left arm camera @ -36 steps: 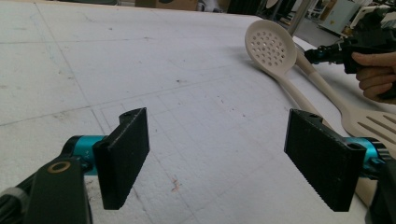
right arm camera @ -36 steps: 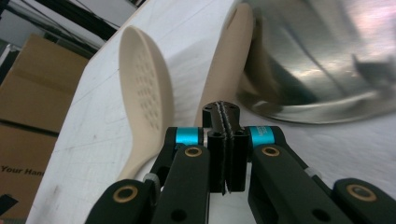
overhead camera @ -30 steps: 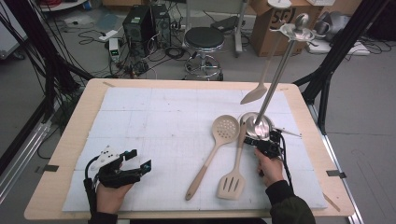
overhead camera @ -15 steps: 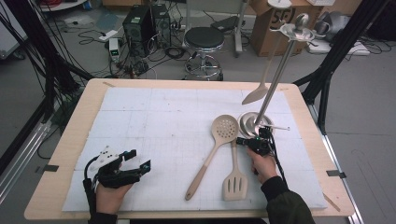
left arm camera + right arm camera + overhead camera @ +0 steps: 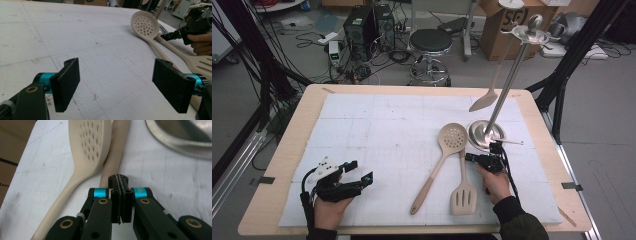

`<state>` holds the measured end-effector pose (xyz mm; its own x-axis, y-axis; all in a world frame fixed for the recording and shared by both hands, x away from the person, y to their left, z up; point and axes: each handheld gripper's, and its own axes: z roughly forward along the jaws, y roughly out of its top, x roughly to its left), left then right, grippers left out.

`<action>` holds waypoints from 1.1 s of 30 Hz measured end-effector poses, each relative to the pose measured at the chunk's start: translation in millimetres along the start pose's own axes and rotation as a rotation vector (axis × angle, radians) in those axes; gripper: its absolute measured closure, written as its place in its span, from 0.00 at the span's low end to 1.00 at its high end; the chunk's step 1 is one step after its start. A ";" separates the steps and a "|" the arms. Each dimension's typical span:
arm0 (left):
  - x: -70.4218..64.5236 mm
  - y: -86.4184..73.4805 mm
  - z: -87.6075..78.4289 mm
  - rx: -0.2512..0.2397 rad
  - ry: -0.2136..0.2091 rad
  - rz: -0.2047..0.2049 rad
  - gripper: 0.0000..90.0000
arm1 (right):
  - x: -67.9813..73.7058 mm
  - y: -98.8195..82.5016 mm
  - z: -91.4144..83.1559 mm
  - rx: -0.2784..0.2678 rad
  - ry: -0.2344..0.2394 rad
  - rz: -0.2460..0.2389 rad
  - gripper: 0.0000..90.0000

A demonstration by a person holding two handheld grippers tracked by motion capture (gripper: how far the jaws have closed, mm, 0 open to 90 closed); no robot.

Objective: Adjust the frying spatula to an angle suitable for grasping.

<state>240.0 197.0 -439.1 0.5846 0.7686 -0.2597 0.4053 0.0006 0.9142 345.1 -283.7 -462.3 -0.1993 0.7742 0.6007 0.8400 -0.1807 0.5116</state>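
Both tongs sit low over the white mat [image 5: 377,125] on the table [image 5: 287,150]. Right tongs [image 5: 469,157], at about 4 o'clock from the middle of the mat, are pressed together with nothing between them; in the right gripper view their tip [image 5: 118,178] lies over the handle of the slotted turner [image 5: 463,187], whether touching it cannot be told. That turner lies just beside the perforated spoon [image 5: 439,162], whose round head [image 5: 91,142] sits at 11 o'clock from the tip. A metal stand [image 5: 486,135] has its base at 1 o'clock from the right tongs, a spatula [image 5: 490,95] hanging from it. Left tongs [image 5: 360,170], near 7 o'clock on the mat, are spread wide and hold nothing, well apart from the utensils.
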 end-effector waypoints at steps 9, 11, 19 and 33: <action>0.2 0.0 -0.3 -0.005 0.000 -0.004 0.25 | 7.8 -6.6 -13.6 -0.011 0.017 0.029 0.88; 0.1 -0.1 -0.2 -0.004 -0.001 -0.006 0.25 | 9.8 -7.5 -14.4 0.004 0.027 0.044 0.83; -0.2 0.1 -0.2 -0.006 -0.002 -0.005 0.25 | 15.7 -10.8 -14.8 0.024 0.021 0.035 0.75; -0.3 0.1 -0.6 -0.007 0.000 -0.004 0.25 | 20.7 -13.9 -13.6 0.036 0.012 0.010 0.74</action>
<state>239.5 197.1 -438.8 0.5831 0.7686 -0.2631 0.4025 0.0080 0.9154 322.4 -273.4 -448.6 -0.1966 0.7653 0.6129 0.8596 -0.1662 0.4832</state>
